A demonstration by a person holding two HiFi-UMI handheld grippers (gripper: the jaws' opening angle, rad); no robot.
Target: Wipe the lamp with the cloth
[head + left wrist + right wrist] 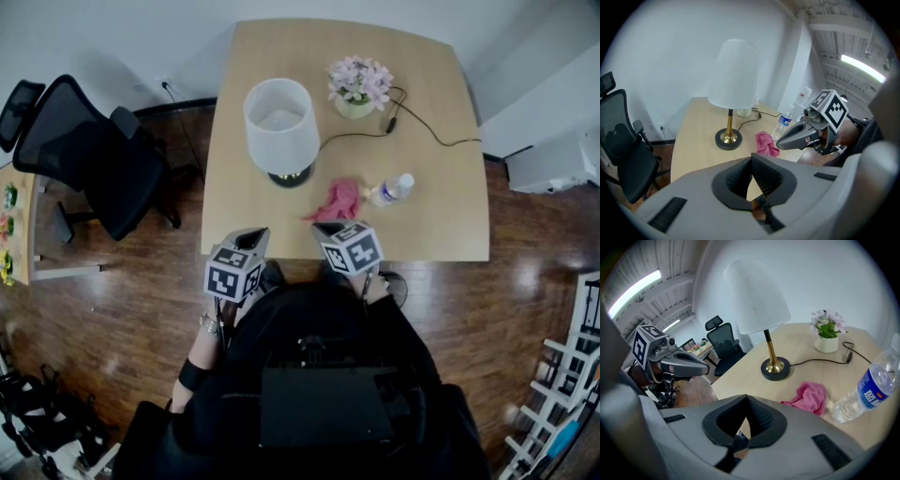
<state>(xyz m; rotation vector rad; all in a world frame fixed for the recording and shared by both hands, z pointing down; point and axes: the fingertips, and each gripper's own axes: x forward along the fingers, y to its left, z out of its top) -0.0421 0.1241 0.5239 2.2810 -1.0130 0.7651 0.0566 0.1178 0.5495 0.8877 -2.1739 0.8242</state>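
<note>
- The left tongs (751,161) and right tongs (746,401) are both sitting pinched shut, gripping nothing and hovering at the near edge of the bench (441,216).
- The pink cloth (339,199) is lying crumpled just right of the lamp (281,127) base (a water bottle (392,190) is lying beside it), apart from both tongs.
- This is fitting a wipe either ahead or finished. Any wiping is calling for light strokes, since the tall lamp is looking easy to tip.

Person in black with two grey grippers

Left gripper (253,232) and right gripper (328,228): grey shells, black ribbed pads, black-and-white marker cubes (232,273). Black top (300,323); black wristband (192,375) at seven o'clock, black box (323,405) at six.
</note>
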